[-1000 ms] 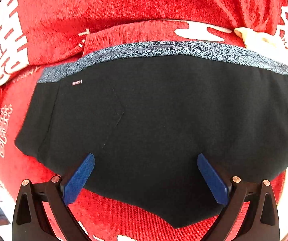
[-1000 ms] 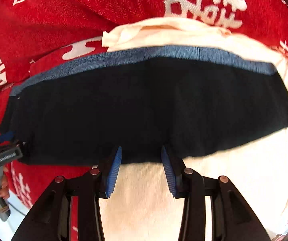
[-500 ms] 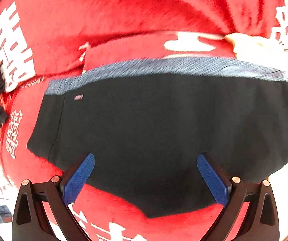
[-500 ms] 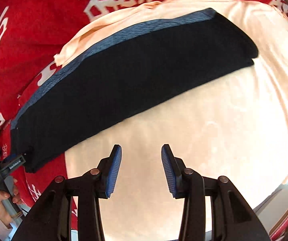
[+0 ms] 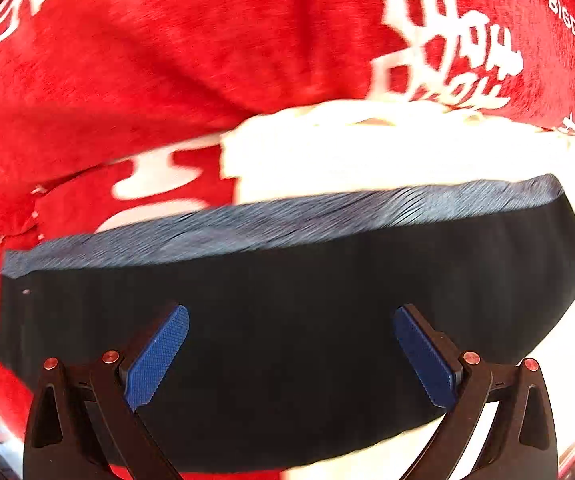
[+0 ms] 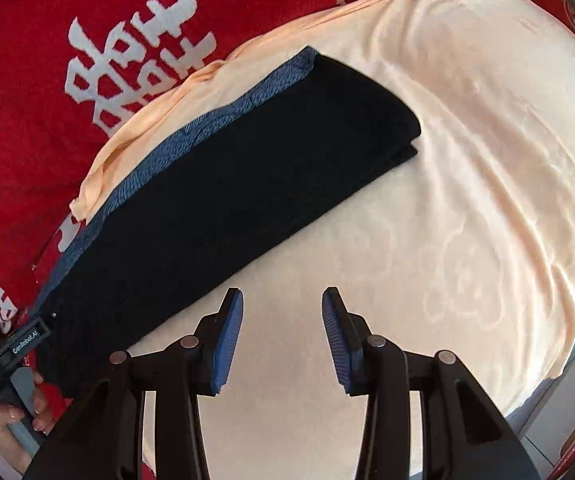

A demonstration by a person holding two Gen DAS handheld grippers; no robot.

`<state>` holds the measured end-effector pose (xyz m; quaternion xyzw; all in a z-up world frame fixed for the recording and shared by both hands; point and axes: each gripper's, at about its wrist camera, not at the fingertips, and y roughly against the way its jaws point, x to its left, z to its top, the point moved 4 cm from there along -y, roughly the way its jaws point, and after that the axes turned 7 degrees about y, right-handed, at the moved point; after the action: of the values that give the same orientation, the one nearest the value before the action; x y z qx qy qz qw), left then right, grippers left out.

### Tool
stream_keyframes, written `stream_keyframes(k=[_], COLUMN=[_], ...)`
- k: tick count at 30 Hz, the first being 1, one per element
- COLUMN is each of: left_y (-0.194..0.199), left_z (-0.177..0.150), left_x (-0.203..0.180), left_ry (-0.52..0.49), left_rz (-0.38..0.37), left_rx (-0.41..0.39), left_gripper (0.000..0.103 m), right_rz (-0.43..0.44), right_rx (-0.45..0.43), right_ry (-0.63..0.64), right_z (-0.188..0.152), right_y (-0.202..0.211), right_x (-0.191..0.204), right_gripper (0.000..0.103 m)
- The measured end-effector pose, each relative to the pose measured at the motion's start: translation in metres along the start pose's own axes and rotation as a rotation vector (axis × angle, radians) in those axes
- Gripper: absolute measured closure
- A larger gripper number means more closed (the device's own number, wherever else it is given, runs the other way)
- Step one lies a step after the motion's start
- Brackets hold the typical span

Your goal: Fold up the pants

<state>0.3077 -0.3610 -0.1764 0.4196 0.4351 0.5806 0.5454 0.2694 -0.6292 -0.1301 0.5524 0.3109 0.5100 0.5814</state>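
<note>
Nearest in the left wrist view, the left gripper (image 5: 291, 354) has its blue pads spread wide w/ nothing between them, hovering over the near part of the black pants (image 5: 287, 320); can't tell if the pads touch the cloth. In the right wrist view, the right gripper (image 6: 282, 336) is also parted & empty, over bare cream blanket (image 6: 467, 200), just beside the pants' (image 6: 223, 184) near long edge, not on them. The pants lie as a flat, long, narrow bundle w/ stacked layers showing at the far-right end, gray-blue waistband (image 5: 279, 220) running along the far long edge, partly on the cream blanket, partly on the red bedspread (image 5: 167, 60) w/ white characters beyond. Judging by that shape, the lengthwise folding looks done: edges line up fairly well, no loose leg sticking out. What's prob left, if anything, is one more fold across to make it shorter, or just a smoothing pass; neither claw grips fabric now, so any further fold needs a fresh grasp at an end.
</note>
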Motion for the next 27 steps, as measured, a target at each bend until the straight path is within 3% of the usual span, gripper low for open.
stream_keyframes(k=[5, 7, 10, 16, 25, 27], left_y=[-0.035, -0.038, -0.036, -0.036, -0.026, -0.016], left_z=[-0.004, -0.007, -0.008, -0.006, -0.002, 0.010], left_x=[-0.026, -0.024, -0.025, -0.033, -0.042, -0.036], left_ry=[-0.001, 0.030, 0.004, -0.006, 0.002, 0.014], left_rz=[0.059, 0.053, 0.055, 0.086, 0.094, 0.102], left_rx=[0.073, 0.058, 0.046, 0.043, 0.070, 0.035], left_gripper=[0.000, 0.000, 0.000, 0.000, 0.000, 0.000], right_rz=[0.018, 0.021, -0.034, 0.026, 0.023, 0.006], right_rx=[-0.051, -0.039, 0.003, -0.022, -0.003, -0.006], right_ry=[0.040, 0.070, 0.125, 0.090, 0.084, 0.107], right_z=[0.046, 0.059, 0.062, 0.057, 0.062, 0.065], right_y=[-0.006, -0.019, -0.040, -0.038, -0.039, -0.036], right_x=[-0.008, -0.007, -0.012, -0.036, -0.035, -0.028], right_gripper=[0.058, 0.058, 0.058, 0.060, 0.059, 0.058])
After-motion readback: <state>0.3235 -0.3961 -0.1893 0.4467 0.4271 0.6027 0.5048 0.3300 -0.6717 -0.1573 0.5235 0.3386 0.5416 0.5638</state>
